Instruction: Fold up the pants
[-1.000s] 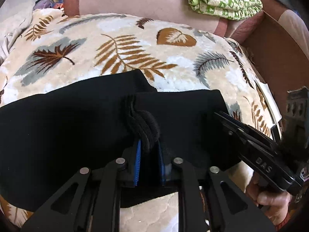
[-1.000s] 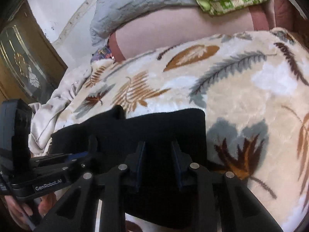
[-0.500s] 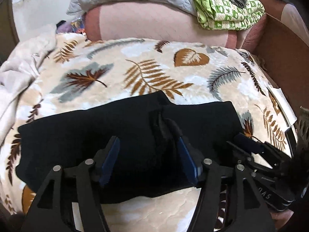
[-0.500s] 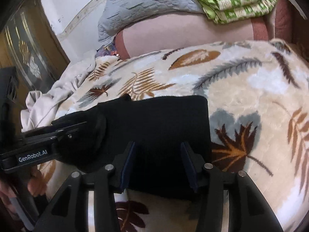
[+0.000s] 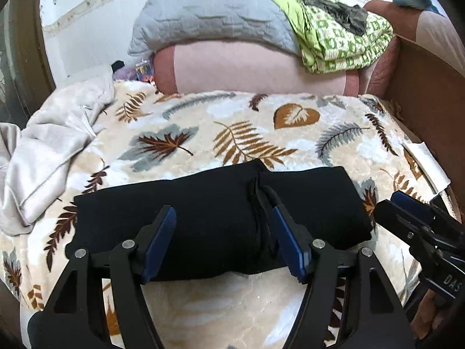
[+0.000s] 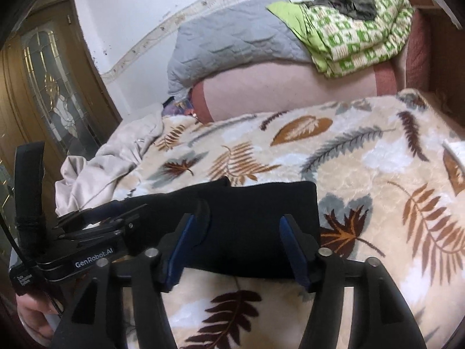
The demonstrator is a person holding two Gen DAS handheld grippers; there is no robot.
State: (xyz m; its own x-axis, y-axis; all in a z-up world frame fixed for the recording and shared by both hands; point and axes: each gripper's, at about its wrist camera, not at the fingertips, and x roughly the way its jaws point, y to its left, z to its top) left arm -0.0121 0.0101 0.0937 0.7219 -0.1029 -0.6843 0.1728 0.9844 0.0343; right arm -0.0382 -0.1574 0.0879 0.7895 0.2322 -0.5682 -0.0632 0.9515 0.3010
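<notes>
Nearest, the left tongs (image 5: 225,240) and right tongs (image 6: 237,247) both gape wide, gripping nothing, over the near edge of the folded black pants (image 5: 203,221) on the leaf-print bed blanket (image 5: 247,133). Unheld, the thick bundle may spring open along its middle seam; farther off, the beige cloth (image 5: 55,151) could snag a careless sweep.

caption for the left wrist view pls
Open left gripper above folded black pants on a leaf-print blanket, right gripper alongside.

Pants' (image 6: 255,218) left end behind tongs (image 6: 116,221)
</notes>
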